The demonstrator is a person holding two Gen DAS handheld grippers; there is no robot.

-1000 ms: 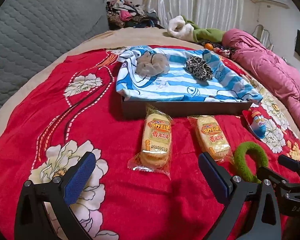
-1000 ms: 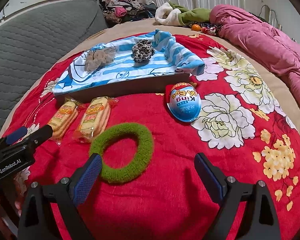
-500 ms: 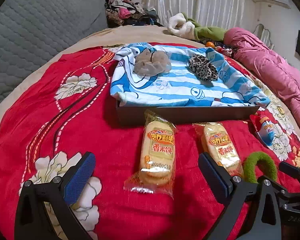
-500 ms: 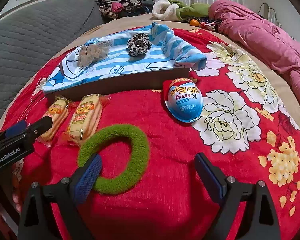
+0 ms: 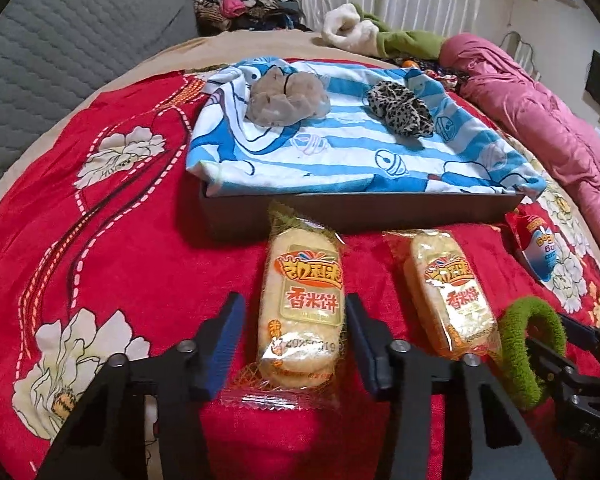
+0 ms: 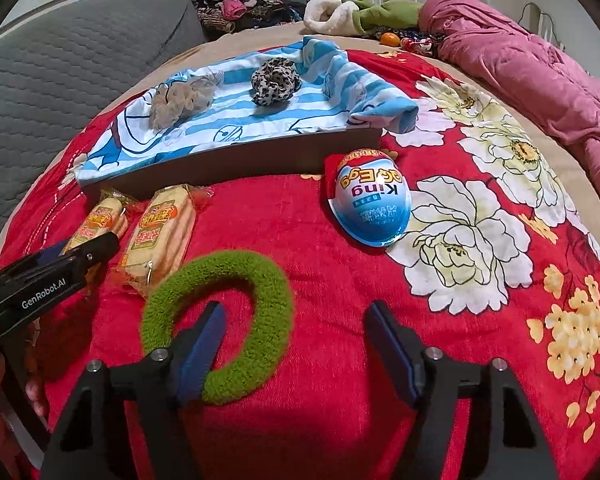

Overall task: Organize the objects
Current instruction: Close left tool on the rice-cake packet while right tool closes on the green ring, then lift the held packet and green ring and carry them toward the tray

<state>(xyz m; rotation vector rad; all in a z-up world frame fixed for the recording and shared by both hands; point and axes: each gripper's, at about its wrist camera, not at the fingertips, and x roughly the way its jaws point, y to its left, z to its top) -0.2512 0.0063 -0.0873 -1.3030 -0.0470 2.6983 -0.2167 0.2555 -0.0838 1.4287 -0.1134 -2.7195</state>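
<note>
Rice-cracker packet, nearer one (image 5: 302,312): lies lengthwise on the red floral blanket (image 5: 112,248), just in front of the dark tray (image 5: 360,210), and sits between the two blue pads of the left gripper (image 5: 296,344); the jaws are closing on it from either long side, with a sliver of gap showing at each pad, so not yet pinched. The narrow axis is taken, likely because that is the span the jaws can cover. Second rice-cracker packet (image 5: 450,298): beside the first, parallel, untouched. Green fuzzy ring (image 6: 220,320): flat on the blanket near the packets; the right gripper (image 6: 296,344) straddles its right-hand arc, one finger planted inside the hole, the other outside on bare blanket, jaws closing, arc not yet squeezed. A ring offers only its band as a hold, which would explain this stance. King Egg toy (image 6: 374,198): dome up, close by the tray's front corner, awaiting its turn. Tray lined with blue-striped towel (image 5: 352,156): holds a beige scrunchie (image 5: 286,94) and a leopard scrunchie (image 5: 400,108), apart from each other; judged to be the collecting place.
</note>
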